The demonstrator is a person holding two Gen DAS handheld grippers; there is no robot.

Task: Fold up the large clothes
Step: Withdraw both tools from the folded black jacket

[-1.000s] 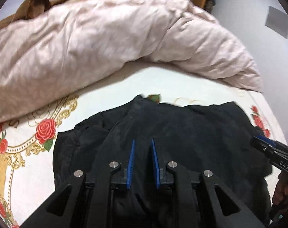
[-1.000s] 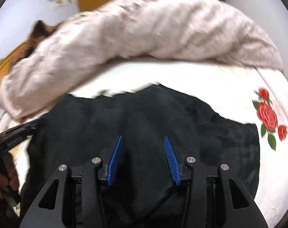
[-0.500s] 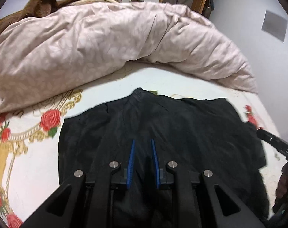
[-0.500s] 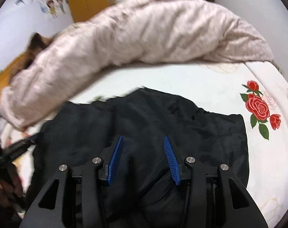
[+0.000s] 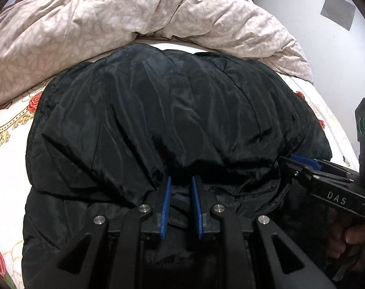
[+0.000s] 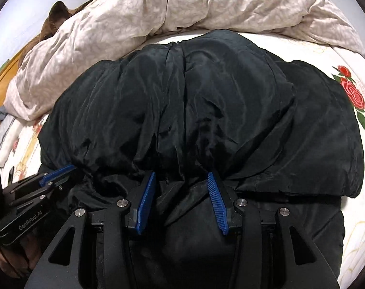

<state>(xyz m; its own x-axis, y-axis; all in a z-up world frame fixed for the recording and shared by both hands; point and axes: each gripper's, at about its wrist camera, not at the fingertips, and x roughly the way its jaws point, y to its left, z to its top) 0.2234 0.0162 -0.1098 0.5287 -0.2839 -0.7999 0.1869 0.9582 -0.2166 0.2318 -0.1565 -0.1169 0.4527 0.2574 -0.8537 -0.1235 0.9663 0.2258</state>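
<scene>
A large black jacket (image 5: 172,110) lies on the bed, its far part folded over toward me; it also fills the right wrist view (image 6: 206,106). My left gripper (image 5: 180,180) has its jaws narrowed on the folded edge of the jacket. My right gripper (image 6: 181,175) has its jaws wider apart with bunched jacket fabric between the blue pads (image 6: 216,197). The right gripper shows at the right of the left wrist view (image 5: 302,161), and the left gripper at the left of the right wrist view (image 6: 57,171).
A crumpled beige duvet (image 5: 124,16) lies across the far side of the bed, just behind the jacket. The white sheet with red roses (image 6: 353,94) shows at both sides. A wooden bed frame (image 6: 4,77) is at the far left.
Both grippers moved forward and down, carrying the jacket's near edge over onto the rest. The jacket now lies doubled and closer to the duvet.
</scene>
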